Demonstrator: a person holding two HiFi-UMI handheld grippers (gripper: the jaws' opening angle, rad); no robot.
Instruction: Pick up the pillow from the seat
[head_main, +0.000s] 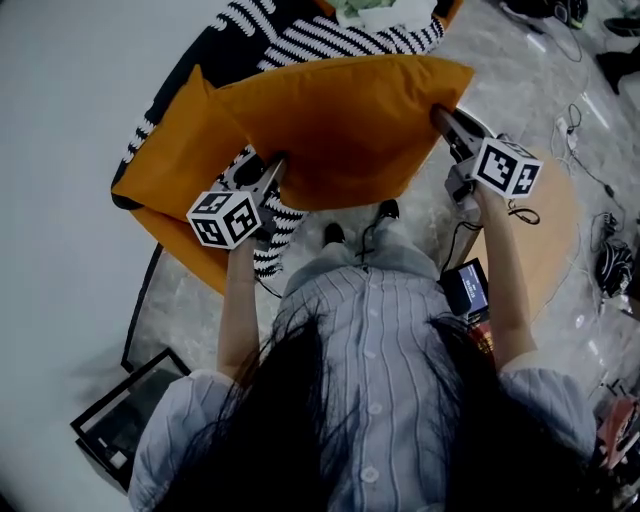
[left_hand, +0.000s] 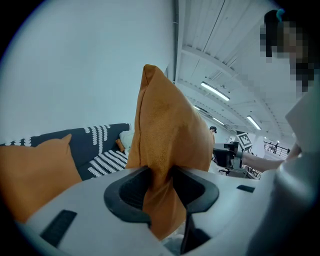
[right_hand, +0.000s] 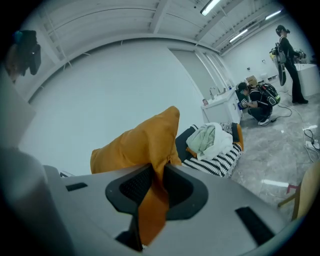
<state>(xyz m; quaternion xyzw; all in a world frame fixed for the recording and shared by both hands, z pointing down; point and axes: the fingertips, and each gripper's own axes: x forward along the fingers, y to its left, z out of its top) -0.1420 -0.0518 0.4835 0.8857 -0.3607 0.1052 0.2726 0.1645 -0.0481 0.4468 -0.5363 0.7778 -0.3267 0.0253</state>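
An orange pillow (head_main: 350, 120) hangs in the air between my two grippers, above the seat. My left gripper (head_main: 272, 172) is shut on its near left edge; in the left gripper view the orange pillow (left_hand: 167, 140) fabric is pinched at the left gripper (left_hand: 161, 182) and rises upright. My right gripper (head_main: 445, 120) is shut on the right corner; the right gripper view shows the pillow (right_hand: 142, 142) corner squeezed at the right gripper (right_hand: 157, 182), a flap hanging below. The dark seat (head_main: 205, 55) with white stripes lies beneath.
A second orange cushion (head_main: 165, 170) rests on the seat at left. A striped cushion (head_main: 350, 38) and pale clothes (head_main: 385, 12) lie at the far end. A round wooden stool (head_main: 550, 240), a dark frame (head_main: 120, 420) and cables (head_main: 600, 180) are on the marble floor. People stand far right (right_hand: 287, 55).
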